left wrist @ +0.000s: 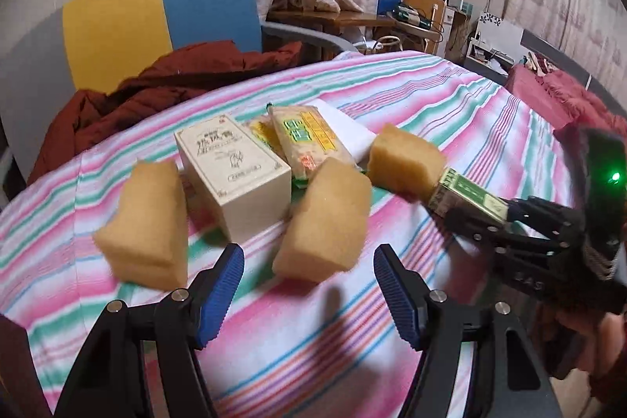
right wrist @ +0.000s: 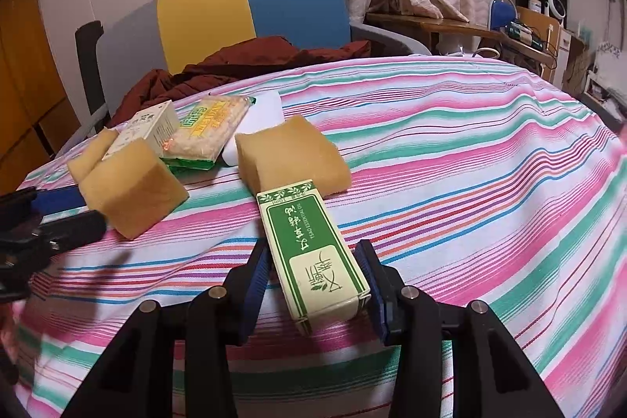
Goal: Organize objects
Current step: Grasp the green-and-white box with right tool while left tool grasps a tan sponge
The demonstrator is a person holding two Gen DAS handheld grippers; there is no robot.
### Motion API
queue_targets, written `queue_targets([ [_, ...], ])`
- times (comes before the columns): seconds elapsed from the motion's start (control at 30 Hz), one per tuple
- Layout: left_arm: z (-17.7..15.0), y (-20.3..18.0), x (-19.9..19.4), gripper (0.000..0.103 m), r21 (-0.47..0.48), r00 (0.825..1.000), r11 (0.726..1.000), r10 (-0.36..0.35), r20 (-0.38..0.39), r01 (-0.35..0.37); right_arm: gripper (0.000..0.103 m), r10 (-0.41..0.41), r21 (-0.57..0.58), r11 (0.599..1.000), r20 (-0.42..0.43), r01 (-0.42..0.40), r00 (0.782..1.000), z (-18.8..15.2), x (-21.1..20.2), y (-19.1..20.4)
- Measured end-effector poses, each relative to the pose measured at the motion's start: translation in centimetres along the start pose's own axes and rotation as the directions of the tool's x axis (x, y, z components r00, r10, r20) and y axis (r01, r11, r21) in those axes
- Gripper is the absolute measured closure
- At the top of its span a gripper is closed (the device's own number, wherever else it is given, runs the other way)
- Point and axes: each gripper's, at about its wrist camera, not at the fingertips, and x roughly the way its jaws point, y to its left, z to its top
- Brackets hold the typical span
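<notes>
On the striped cloth (right wrist: 470, 159) my right gripper (right wrist: 314, 279) is shut on a green and white carton (right wrist: 309, 245), whose far end touches a tan sponge (right wrist: 292, 153). In the left wrist view the same carton (left wrist: 464, 196) sticks out of the right gripper (left wrist: 490, 220) towards that sponge (left wrist: 405, 161). My left gripper (left wrist: 309, 294) is open with nothing between its blue pads (left wrist: 221, 290). Just ahead of it lie a second sponge (left wrist: 325, 224) and a third sponge (left wrist: 145, 224), with a cream box (left wrist: 235, 175) between them.
Behind the cream box lie yellow snack packets (left wrist: 309, 140) on a flat white object (left wrist: 347, 126). A dark red garment (left wrist: 156, 89) is heaped at the cloth's far edge before a yellow and blue chair (left wrist: 164, 10). Cluttered furniture (left wrist: 423, 6) stands far right.
</notes>
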Motion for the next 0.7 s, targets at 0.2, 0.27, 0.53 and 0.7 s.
queue_targets([
  [0.2,-0.3,-0.3,1.0,0.033,0.023,1.000,1.000,-0.019,0.018,0.018,0.058,-0.005,-0.003,1.000,0.001,0.005,1.000,0.0,0.0,0.0],
  [0.27,-0.4,-0.5,1.4,0.033,0.031,1.000,0.999,-0.023,0.010,0.022,0.058,-0.004,-0.003,1.000,0.001,0.004,1.000,0.0,0.0,0.0],
  [0.53,-0.6,0.1,3.2,0.066,-0.006,0.998,0.999,-0.047,-0.051,0.047,0.058,-0.008,-0.007,1.000,0.002,0.008,1.000,0.0,0.0,0.1],
  [0.7,-0.9,1.5,2.8,0.066,-0.073,0.991,0.990,-0.127,-0.032,0.124,0.058,-0.012,-0.009,1.000,0.001,0.012,1.000,0.0,0.0,0.1],
])
